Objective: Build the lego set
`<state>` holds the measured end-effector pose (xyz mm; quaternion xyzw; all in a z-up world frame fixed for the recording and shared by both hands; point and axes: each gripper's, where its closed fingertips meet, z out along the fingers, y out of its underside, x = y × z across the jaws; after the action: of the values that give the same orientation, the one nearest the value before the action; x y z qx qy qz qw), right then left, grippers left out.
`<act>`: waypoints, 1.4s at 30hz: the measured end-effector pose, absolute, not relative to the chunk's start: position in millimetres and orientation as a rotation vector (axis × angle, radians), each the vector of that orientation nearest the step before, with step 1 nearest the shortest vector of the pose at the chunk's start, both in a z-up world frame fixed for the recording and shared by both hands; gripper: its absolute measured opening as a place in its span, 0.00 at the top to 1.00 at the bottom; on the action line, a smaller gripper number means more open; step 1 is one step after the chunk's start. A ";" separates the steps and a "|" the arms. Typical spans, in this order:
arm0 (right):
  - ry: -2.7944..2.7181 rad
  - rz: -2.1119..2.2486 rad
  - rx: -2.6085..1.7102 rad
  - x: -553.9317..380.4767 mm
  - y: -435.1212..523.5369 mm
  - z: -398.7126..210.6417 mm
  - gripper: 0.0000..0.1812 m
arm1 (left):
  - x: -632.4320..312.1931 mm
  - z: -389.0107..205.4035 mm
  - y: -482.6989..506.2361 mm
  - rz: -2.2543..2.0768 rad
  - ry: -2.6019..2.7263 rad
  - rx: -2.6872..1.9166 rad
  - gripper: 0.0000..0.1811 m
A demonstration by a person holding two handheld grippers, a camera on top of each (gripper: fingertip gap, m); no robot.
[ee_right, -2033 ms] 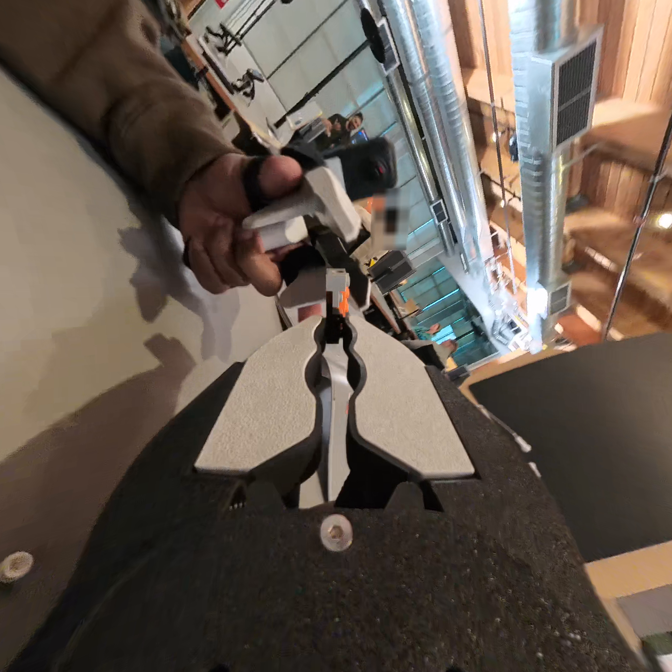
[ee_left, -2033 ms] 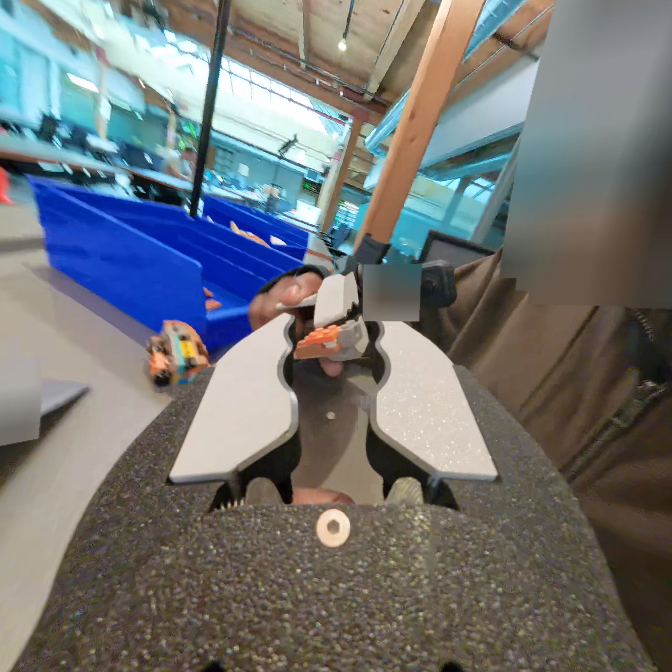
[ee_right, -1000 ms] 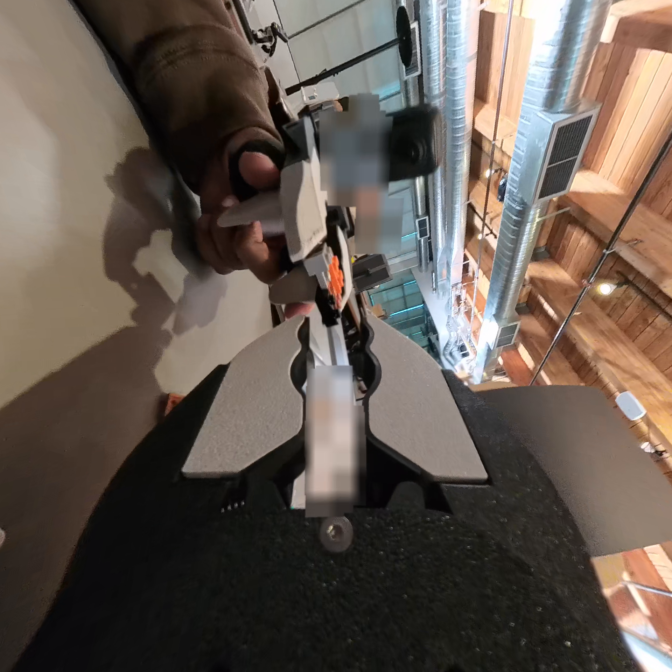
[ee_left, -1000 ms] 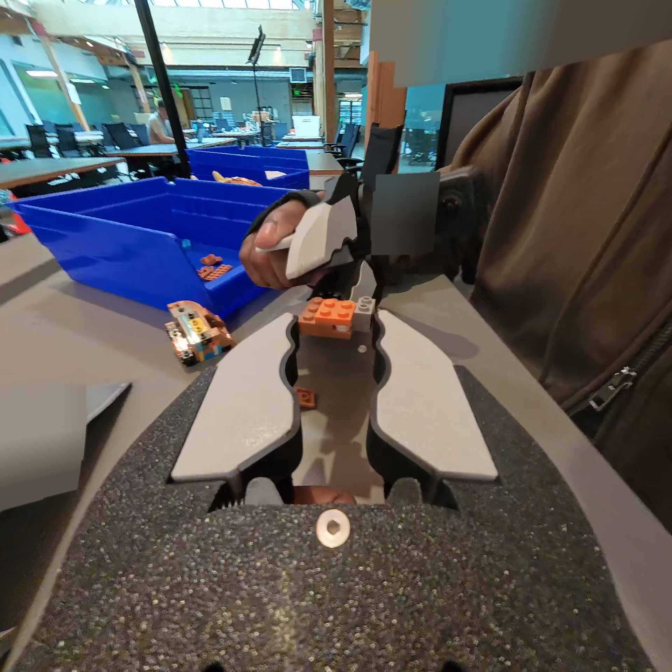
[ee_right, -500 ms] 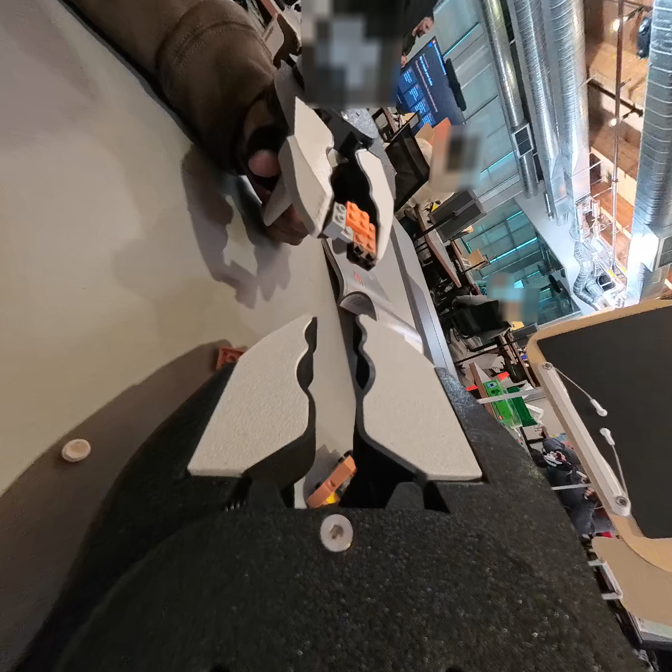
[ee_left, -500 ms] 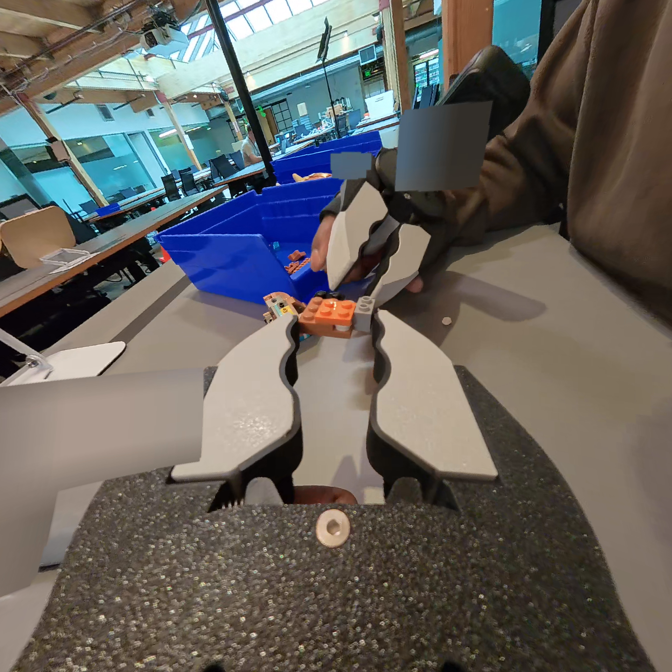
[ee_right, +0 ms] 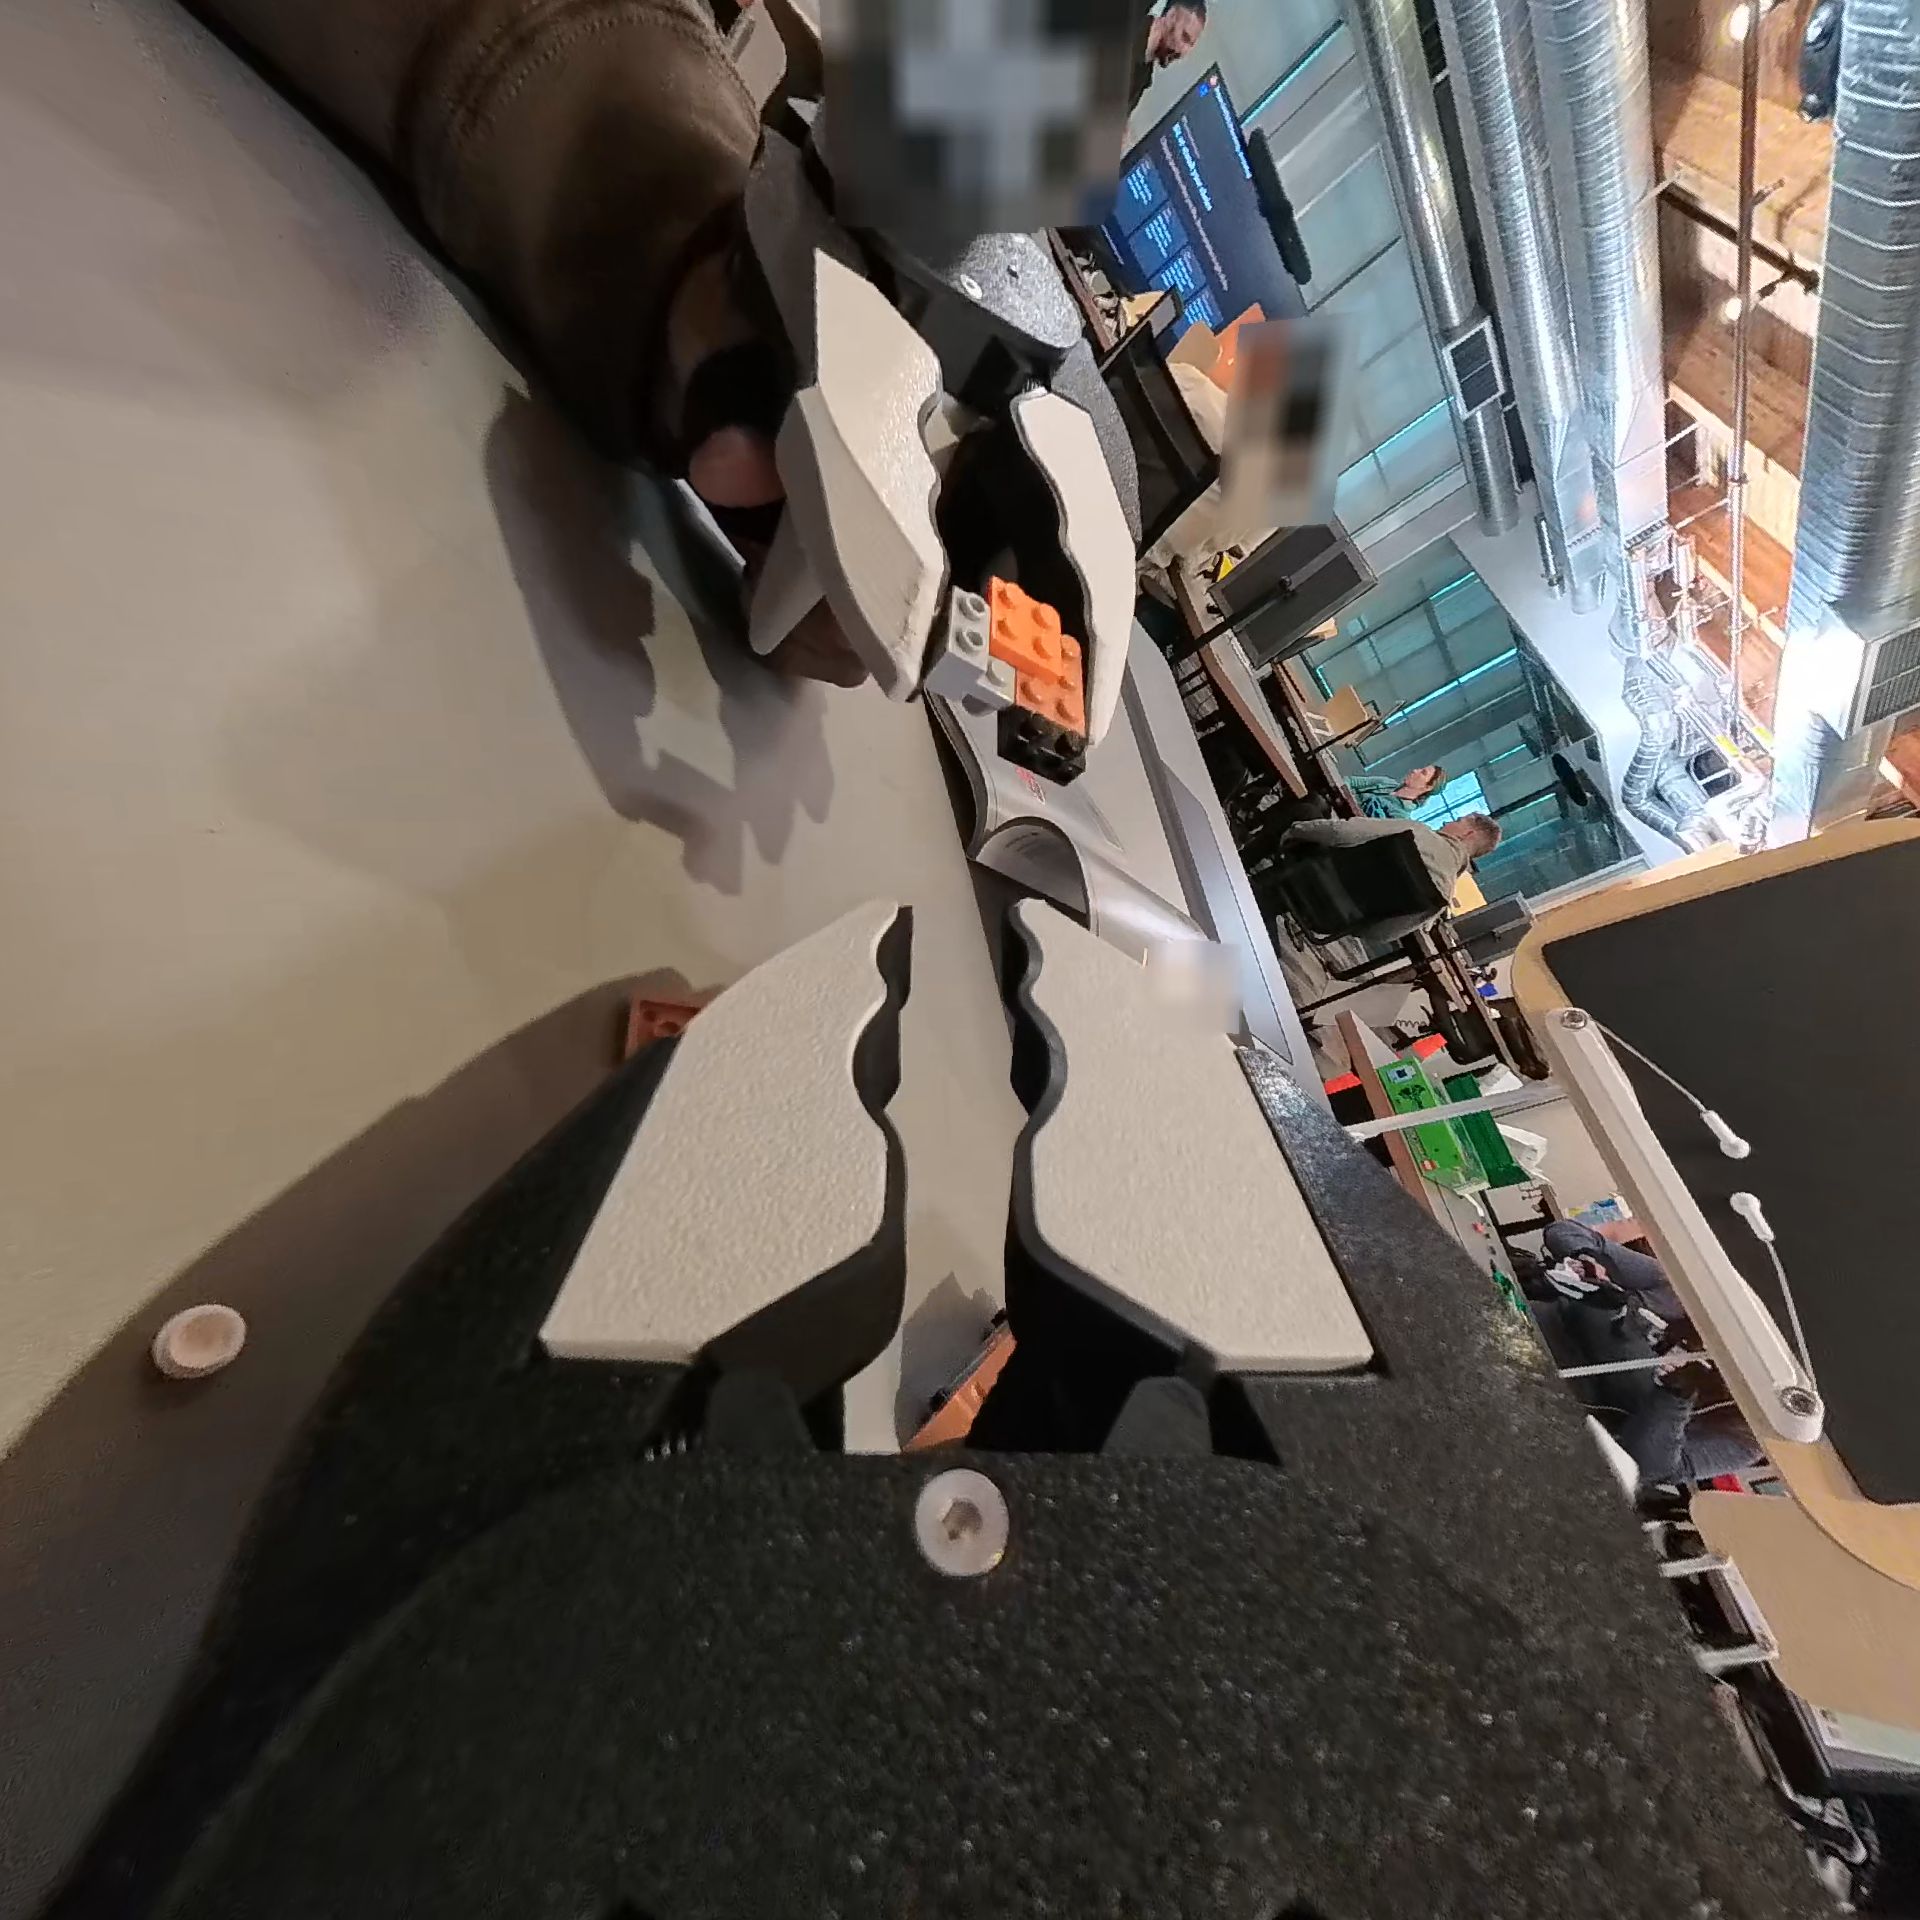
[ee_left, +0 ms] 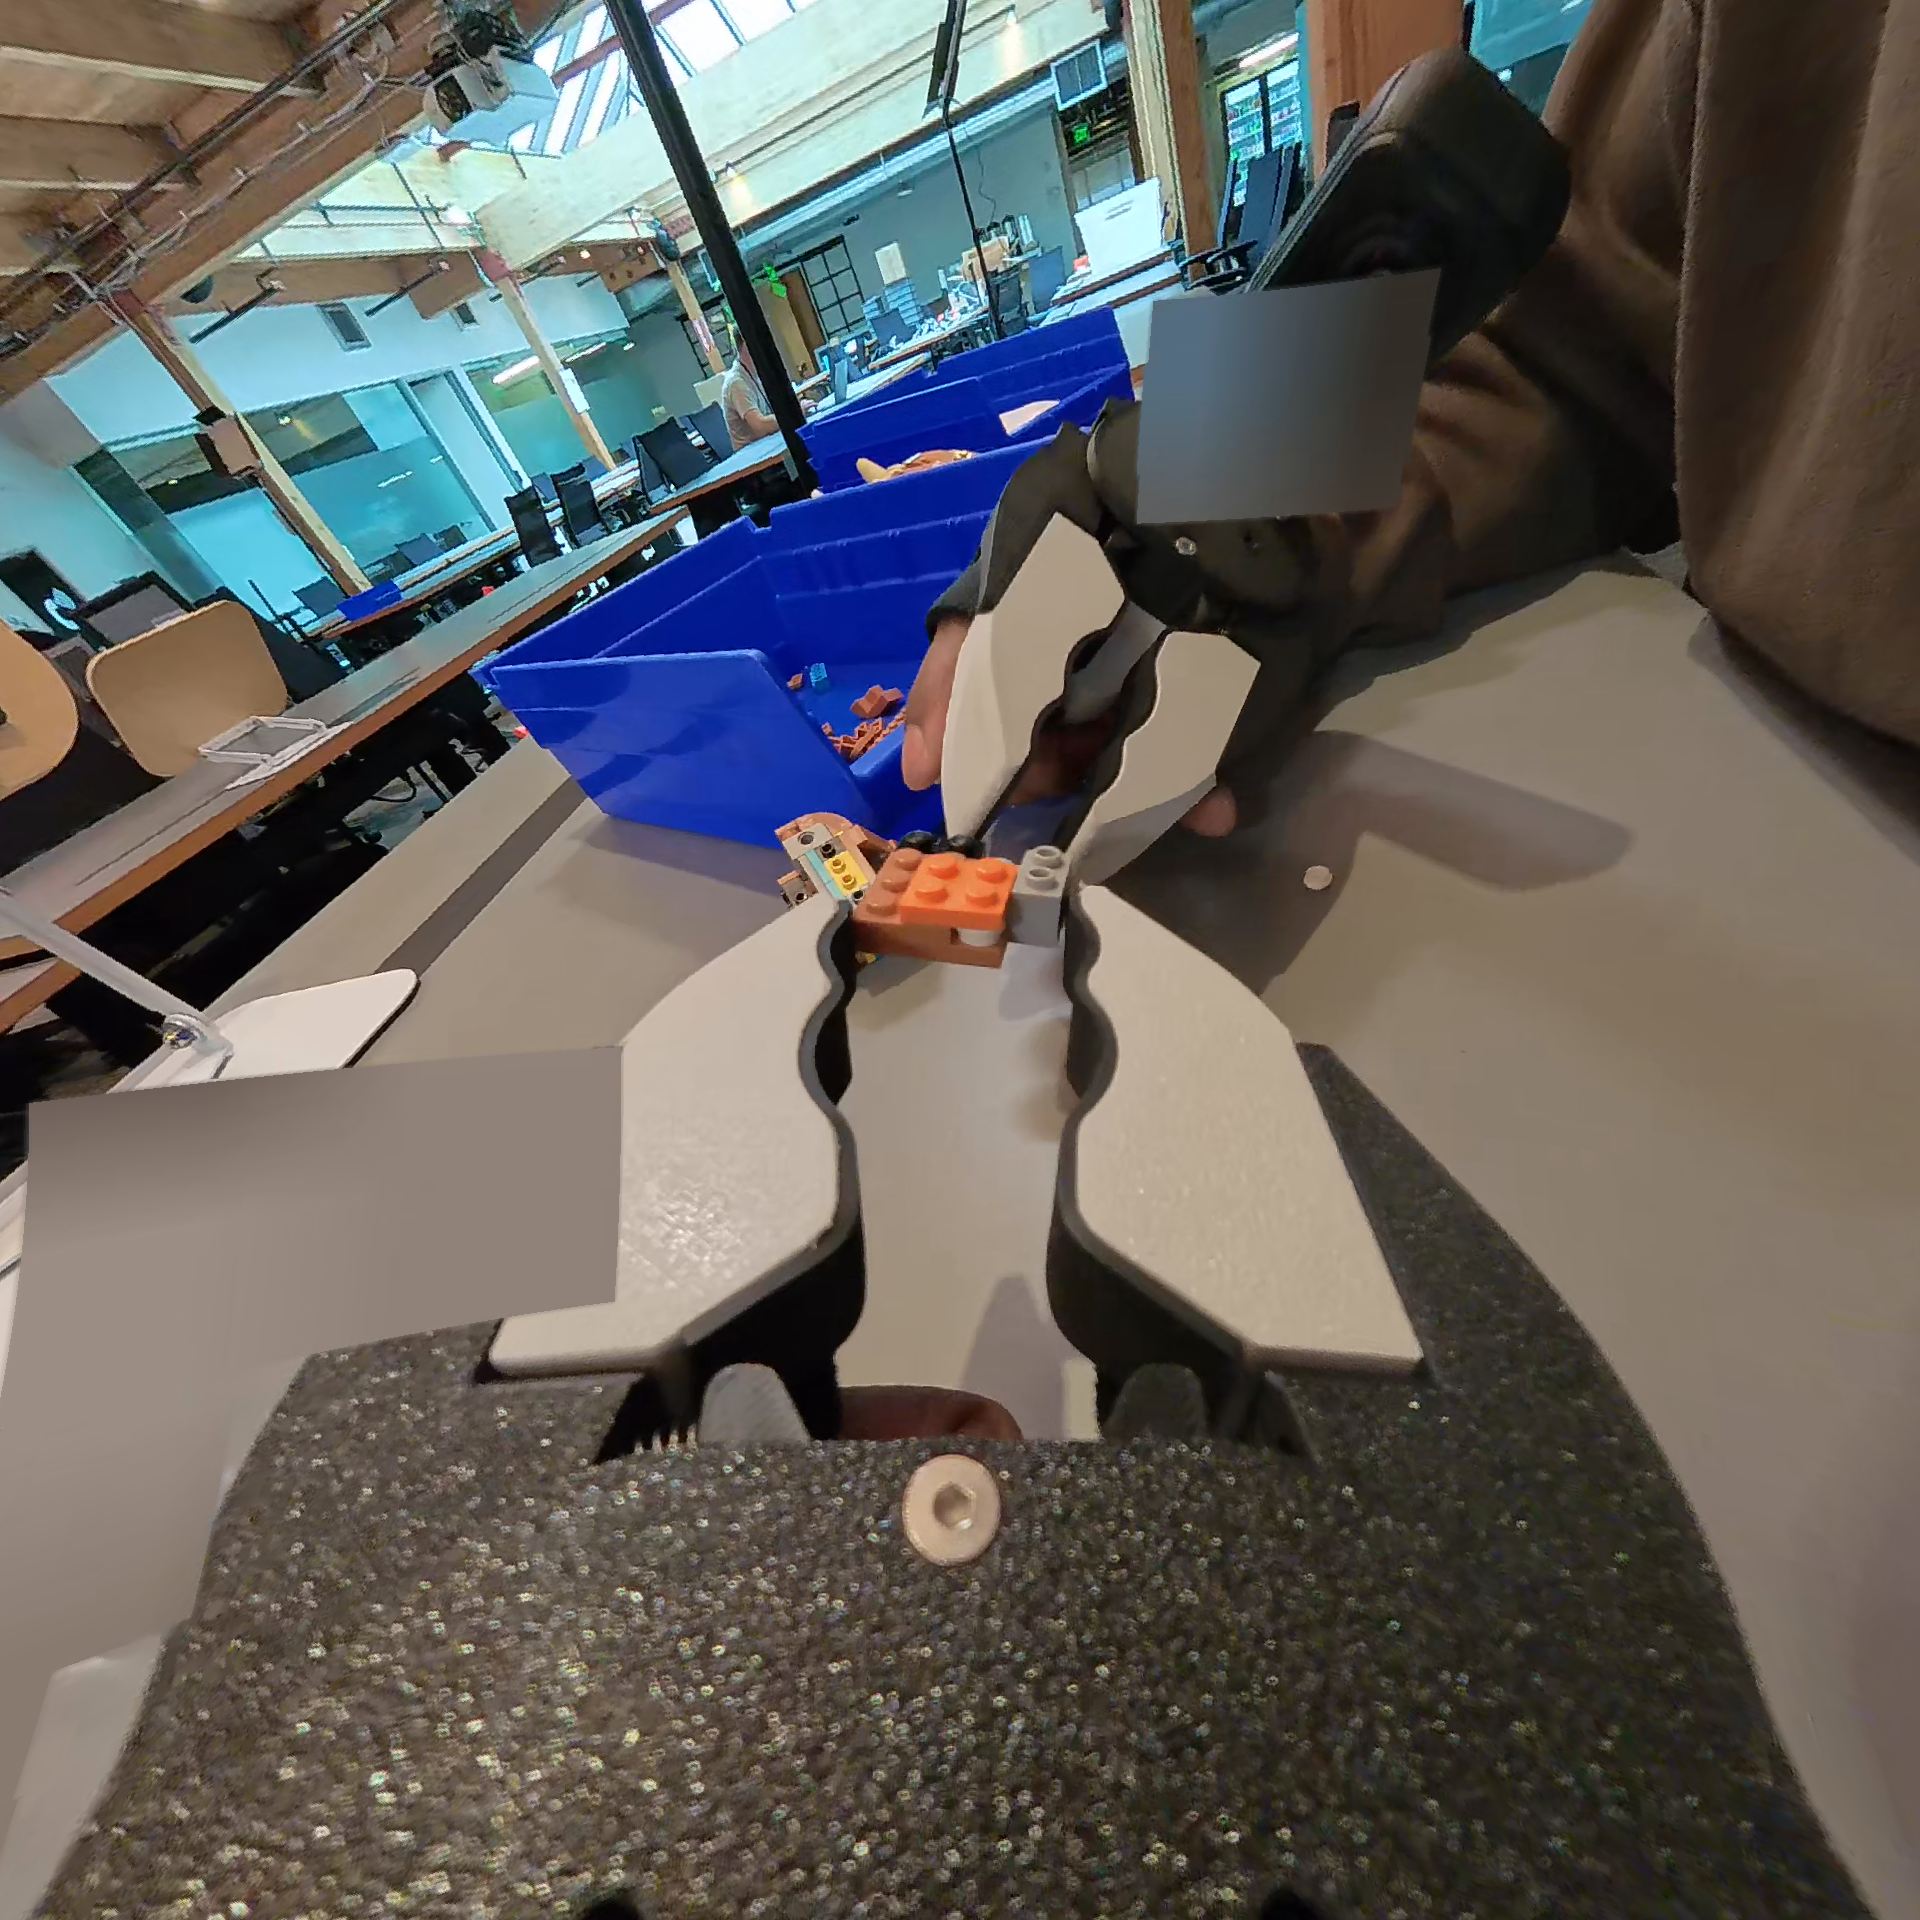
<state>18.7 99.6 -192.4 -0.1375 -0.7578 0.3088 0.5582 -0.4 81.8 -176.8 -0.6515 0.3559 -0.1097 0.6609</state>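
My left gripper (ee_left: 951, 925) is shut on a small lego assembly (ee_left: 951, 899): an orange plate on a brown plate with a grey brick at its right end. It holds the assembly just above the grey table (ee_left: 1507, 1039). The assembly also shows in the right wrist view (ee_right: 1029, 649), between the left gripper's fingers (ee_right: 862, 540). My right gripper (ee_right: 958, 920) is open by a narrow gap and empty, a short way from the assembly. In the left wrist view it (ee_left: 1023, 842) hangs tilted just behind the assembly.
A small built lego model (ee_left: 826, 862) lies on the table behind the assembly. A blue bin (ee_left: 675, 727) with loose pieces stands beyond it. An instruction booklet (ee_right: 1049, 842), a brown plate (ee_right: 655, 1023) and a round stud (ee_right: 197, 1340) lie on the table. My right fingertips sit around 4 centimetres from my left ones. About 11 centimetres separates my right fingertips from the round stud (ee_right: 197, 1340).
Both grippers came down from the air toward the table. My right gripper, which was shut at the assembly's grey end, let go and drew back. My left gripper kept the assembly.
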 end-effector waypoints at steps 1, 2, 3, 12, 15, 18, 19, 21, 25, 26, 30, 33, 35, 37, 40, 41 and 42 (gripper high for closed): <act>-1.784 0.733 -0.329 18.6 100.0 -192.0 0.91 | -0.6 -176.5 81.8 -0.248 0.803 -1.473 0.79; -1.781 0.738 -0.333 18.6 100.3 -191.6 0.91 | -1.0 -176.2 82.0 -0.246 0.800 -1.472 0.79; -1.779 0.741 -0.335 18.7 100.5 -191.4 0.91 | -1.5 -175.8 82.3 -0.244 0.797 -1.471 0.79; -1.788 0.742 -0.359 15.9 104.9 -195.8 0.92 | -7.0 -170.0 84.1 -0.221 0.757 -1.441 0.79; -1.797 0.767 -0.388 14.8 107.0 -197.6 0.92 | -9.1 -168.7 84.5 -0.208 0.749 -1.434 0.79; -1.791 0.804 -0.422 14.1 110.0 -195.8 0.93 | -11.3 -166.6 85.1 -0.193 0.738 -1.426 0.79; -1.789 0.814 -0.432 14.0 110.8 -195.4 0.93 | -11.9 -165.9 85.3 -0.190 0.733 -1.423 0.79; -1.790 0.825 -0.445 14.0 111.6 -195.9 0.93 | -13.3 -164.8 85.6 -0.181 0.726 -1.420 0.79; -1.798 0.823 -0.448 13.7 111.8 -197.9 0.93 | -16.7 -161.9 86.8 -0.150 0.712 -1.406 0.79; -1.801 0.827 -0.450 13.4 111.8 -198.5 0.93 | -17.9 -161.0 87.3 -0.144 0.706 -1.403 0.79; -1.809 0.859 -0.480 12.0 113.8 -200.5 0.93 | -23.9 -158.7 89.6 -0.094 0.690 -1.391 0.79; -1.807 0.883 -0.507 10.0 116.4 -200.2 0.93 | -29.5 -155.9 91.3 -0.072 0.666 -1.382 0.79; -1.805 0.893 -0.518 9.6 117.5 -199.7 0.93 | -33.1 -153.4 91.9 -0.067 0.645 -1.376 0.79; -1.803 0.896 -0.519 9.9 117.6 -199.5 0.93 | -35.0 -151.5 92.1 -0.060 0.633 -1.369 0.79; -1.805 0.893 -0.515 10.4 117.4 -199.8 0.93 | -35.0 -151.6 92.4 -0.053 0.633 -1.368 0.79; -1.805 0.894 -0.515 10.6 117.4 -199.8 0.93 | -35.0 -151.9 92.7 -0.051 0.634 -1.368 0.79; -1.805 0.893 -0.514 10.7 117.4 -199.8 0.93 | -34.8 -152.1 92.7 -0.051 0.634 -1.369 0.79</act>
<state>10.7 117.4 -199.8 -0.2134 -0.7485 0.3705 0.5069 -34.8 92.7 -152.1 -0.6212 0.2879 -0.0233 0.7285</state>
